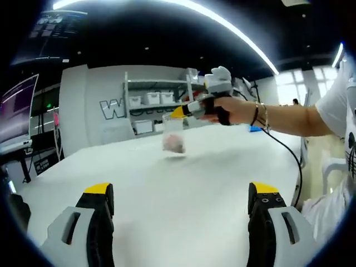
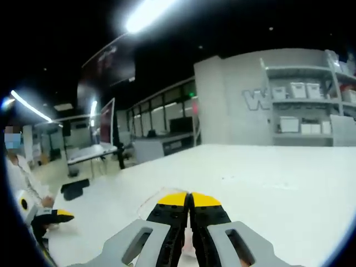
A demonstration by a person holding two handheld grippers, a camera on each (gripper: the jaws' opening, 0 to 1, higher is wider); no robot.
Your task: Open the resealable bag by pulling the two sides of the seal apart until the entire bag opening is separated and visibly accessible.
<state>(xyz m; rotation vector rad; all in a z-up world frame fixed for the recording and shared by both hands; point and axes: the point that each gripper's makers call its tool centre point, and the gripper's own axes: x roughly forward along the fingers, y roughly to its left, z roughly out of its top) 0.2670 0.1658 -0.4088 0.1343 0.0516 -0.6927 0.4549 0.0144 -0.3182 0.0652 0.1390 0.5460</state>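
Right tongs (image 2: pixel 189 204) are pinched on the top edge of the bag (image 1: pixel 173 136), holding it up above the white table (image 1: pixel 211 183). Left tongs (image 1: pixel 181 203) wait wide apart, well short of it. Seal looks unopened; all the pulling remains.

left hand-held gripper (image 1: pixel 181 203) jaws spread wide, right hand-held gripper (image 2: pixel 189 201) clamped, raised

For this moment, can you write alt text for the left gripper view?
Across a white table, the right claw, held in a person's hand, lifts a clear bag by its top edge, something pinkish inside. The left claw waits open in the foreground, with shelves of white bins behind.
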